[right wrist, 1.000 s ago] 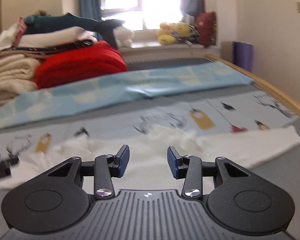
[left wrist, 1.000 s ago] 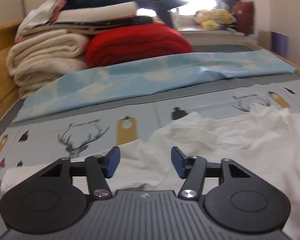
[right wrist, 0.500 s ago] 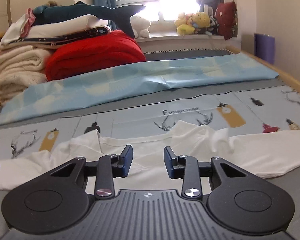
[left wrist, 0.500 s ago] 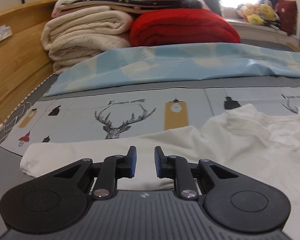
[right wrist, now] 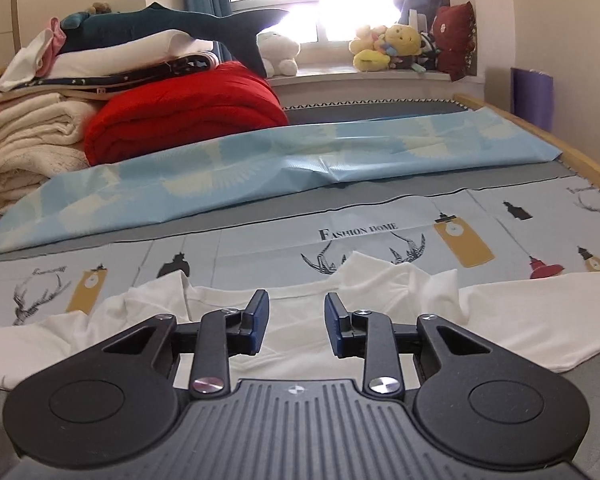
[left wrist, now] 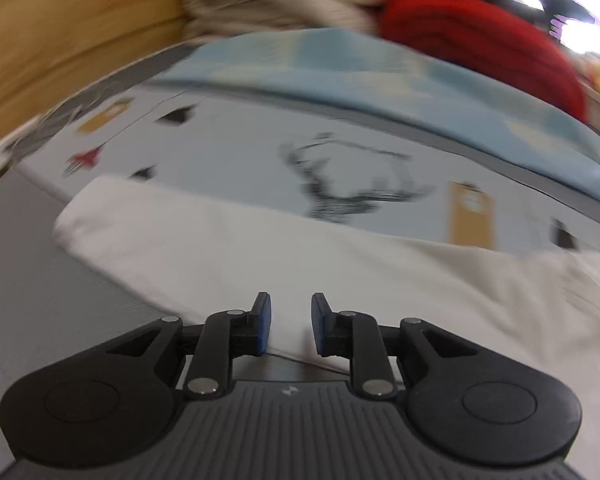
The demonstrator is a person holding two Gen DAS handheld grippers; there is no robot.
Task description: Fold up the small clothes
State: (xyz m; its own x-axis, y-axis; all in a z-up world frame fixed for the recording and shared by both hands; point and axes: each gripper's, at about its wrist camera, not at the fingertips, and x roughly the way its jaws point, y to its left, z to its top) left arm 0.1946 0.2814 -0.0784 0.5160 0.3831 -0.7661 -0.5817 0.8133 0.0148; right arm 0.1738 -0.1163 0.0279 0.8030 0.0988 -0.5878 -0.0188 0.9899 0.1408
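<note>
Crosswise lies the white shirt (right wrist: 300, 320), collar away, sleeves spread sideways; both grippers' fingers (left wrist: 262, 322) (right wrist: 256, 320) parted, empty.

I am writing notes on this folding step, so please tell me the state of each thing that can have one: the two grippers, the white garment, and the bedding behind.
left gripper: open, over the garment's left sleeve.
right gripper: open, empty, over the garment's middle.
white garment: spread flat, unfolded, wrinkled near the collar.
red blanket: folded.
cream blankets: folded, stacked.
blue sheet: laid out, creased.
</note>
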